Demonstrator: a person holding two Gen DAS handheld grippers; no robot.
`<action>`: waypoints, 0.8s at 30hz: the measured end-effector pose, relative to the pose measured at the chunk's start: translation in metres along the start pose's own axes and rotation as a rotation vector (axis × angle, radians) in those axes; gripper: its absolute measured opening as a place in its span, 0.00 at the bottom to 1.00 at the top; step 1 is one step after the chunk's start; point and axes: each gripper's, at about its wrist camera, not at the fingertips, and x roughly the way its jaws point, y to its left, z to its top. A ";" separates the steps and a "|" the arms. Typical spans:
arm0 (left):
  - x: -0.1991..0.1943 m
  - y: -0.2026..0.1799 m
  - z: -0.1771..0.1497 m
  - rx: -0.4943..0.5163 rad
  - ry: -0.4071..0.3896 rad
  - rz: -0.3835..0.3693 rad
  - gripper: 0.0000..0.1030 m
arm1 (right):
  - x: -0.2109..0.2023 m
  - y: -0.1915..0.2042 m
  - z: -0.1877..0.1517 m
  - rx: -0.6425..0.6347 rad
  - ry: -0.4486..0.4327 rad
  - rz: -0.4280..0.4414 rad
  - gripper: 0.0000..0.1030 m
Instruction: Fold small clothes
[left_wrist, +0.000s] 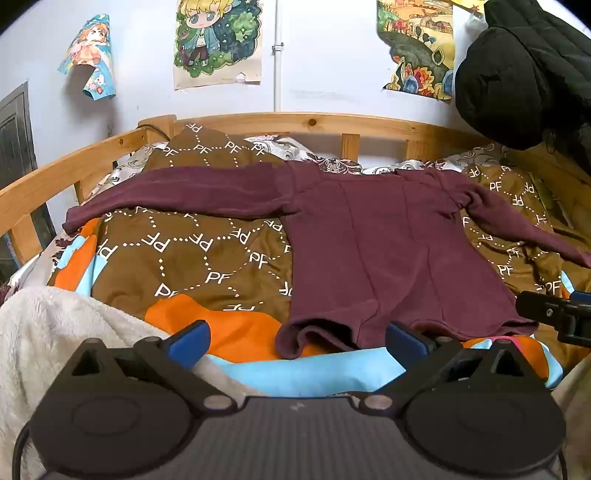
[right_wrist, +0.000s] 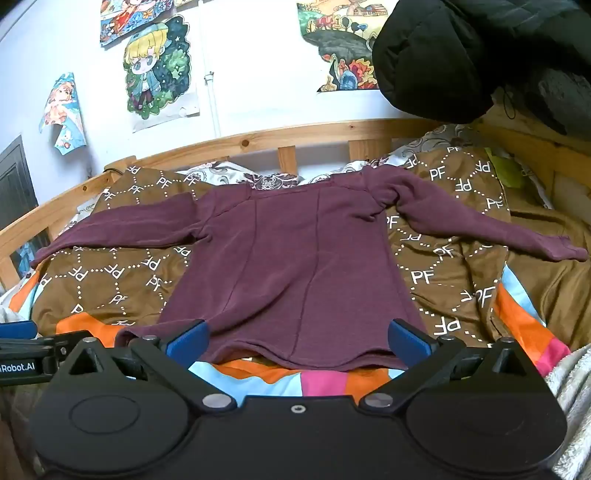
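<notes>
Here, a maroon sweater (right_wrist: 288, 266) is seen spread flat on the patterned bedspread (right_wrist: 443, 266), both sleeves stretched outward.

The left tool (left_wrist: 297, 341) and right tool (right_wrist: 297, 341) are held with fingers wide apart, just before the hem, nothing gripped.

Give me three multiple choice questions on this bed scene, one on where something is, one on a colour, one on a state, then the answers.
1. Where does the dark maroon long-sleeved top lie?
A. on the brown quilt printed with white PF letters
B. on the wall
C. over the wooden rail

2. What colour are the gripper finger pads?
A. red
B. blue
C. green

3. How are the top's sleeves?
A. folded across the chest
B. rolled up
C. spread out to both sides

Answers: 1 A, the top is laid flat over the quilt. 2 B, both views show blue pads. 3 C, each sleeve stretches outward, unfolded.
</notes>
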 end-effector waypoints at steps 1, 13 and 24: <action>0.000 0.000 0.000 0.000 0.001 0.000 0.99 | 0.000 0.000 0.000 0.001 0.001 0.001 1.00; 0.000 0.000 0.000 0.001 0.003 0.001 0.99 | 0.001 -0.001 0.000 0.005 0.006 0.002 1.00; 0.000 0.000 0.000 0.001 0.003 0.001 0.99 | 0.001 -0.002 0.000 0.008 0.006 0.003 1.00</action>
